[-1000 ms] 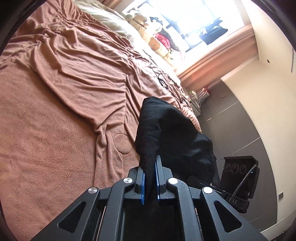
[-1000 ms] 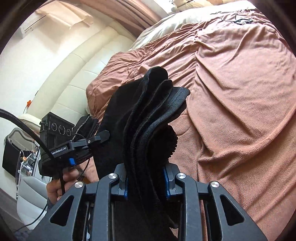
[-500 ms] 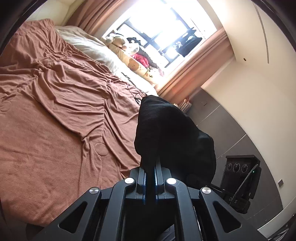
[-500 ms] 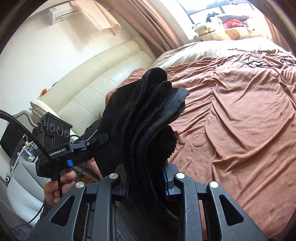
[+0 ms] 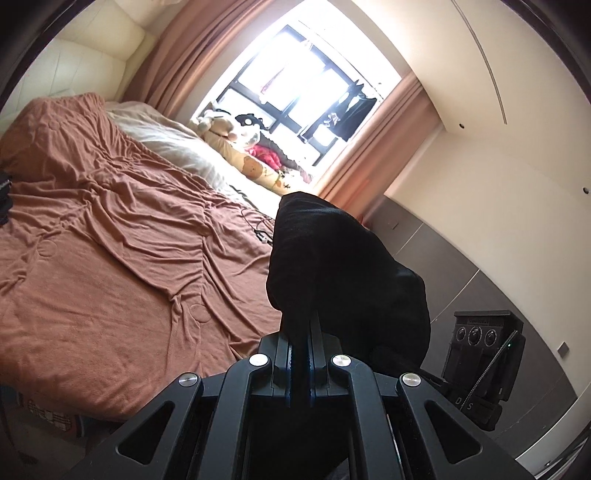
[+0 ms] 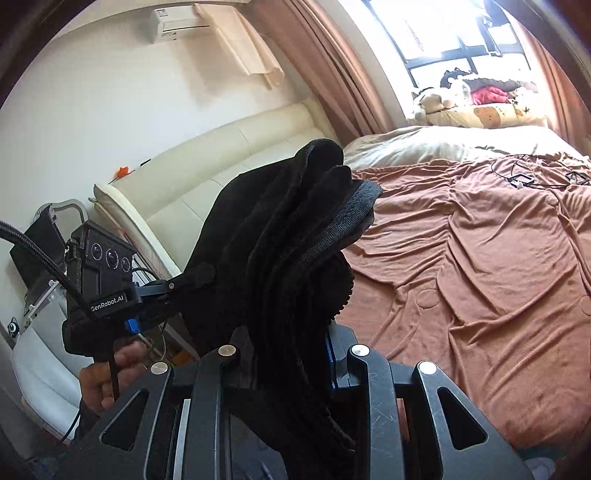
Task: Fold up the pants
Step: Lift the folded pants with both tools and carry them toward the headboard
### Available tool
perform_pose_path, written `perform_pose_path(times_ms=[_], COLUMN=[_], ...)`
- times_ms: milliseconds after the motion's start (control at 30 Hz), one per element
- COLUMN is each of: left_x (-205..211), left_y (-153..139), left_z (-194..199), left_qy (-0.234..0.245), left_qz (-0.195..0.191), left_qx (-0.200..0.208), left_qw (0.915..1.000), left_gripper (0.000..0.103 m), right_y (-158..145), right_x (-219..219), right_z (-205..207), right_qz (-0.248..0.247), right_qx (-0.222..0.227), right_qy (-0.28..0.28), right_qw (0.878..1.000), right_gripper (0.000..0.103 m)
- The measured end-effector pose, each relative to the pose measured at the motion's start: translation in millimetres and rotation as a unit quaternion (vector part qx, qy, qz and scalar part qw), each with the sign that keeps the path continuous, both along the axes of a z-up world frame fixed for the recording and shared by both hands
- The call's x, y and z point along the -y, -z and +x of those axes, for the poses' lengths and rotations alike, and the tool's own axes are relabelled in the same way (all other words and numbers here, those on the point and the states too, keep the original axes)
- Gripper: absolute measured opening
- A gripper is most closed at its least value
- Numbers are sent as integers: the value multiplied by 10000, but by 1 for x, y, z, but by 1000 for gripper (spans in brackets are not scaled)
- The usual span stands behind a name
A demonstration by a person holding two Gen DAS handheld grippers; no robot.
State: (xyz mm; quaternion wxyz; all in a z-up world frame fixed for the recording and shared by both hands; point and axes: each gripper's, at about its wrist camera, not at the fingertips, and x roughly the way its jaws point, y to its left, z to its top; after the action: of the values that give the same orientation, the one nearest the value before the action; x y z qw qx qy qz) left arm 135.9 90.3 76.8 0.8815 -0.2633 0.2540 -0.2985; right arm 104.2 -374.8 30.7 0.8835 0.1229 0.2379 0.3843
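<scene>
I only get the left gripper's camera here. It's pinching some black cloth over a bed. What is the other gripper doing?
Observer: The right gripper is shut on a thick bunch of the same black pants, several layers gathered between its fingers.
Operator: Is there a person in your other view?
Observer: Yes, a hand grips the handle under the left gripper, low on the left of the right wrist view.
Operator: Anything on the wall I cannot see?
Observer: An air conditioner sits high on the white wall, above a cream padded headboard.
</scene>
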Motion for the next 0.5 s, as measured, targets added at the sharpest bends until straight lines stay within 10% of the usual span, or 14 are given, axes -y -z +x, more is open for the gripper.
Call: perform_pose_path(times_ms=[500], left_x=[-54], left_y=[-63], left_z=[-83], left_qy=[-553], left_qz=[85], left_qx=[470], left_qw=[9973], left_gripper=[5], right_y=[-18], right_x=[-27], right_z=[-43], right_qz=[126], right_qx=[612], right_qy=[-378], right_qw=[9973], right_gripper=[23])
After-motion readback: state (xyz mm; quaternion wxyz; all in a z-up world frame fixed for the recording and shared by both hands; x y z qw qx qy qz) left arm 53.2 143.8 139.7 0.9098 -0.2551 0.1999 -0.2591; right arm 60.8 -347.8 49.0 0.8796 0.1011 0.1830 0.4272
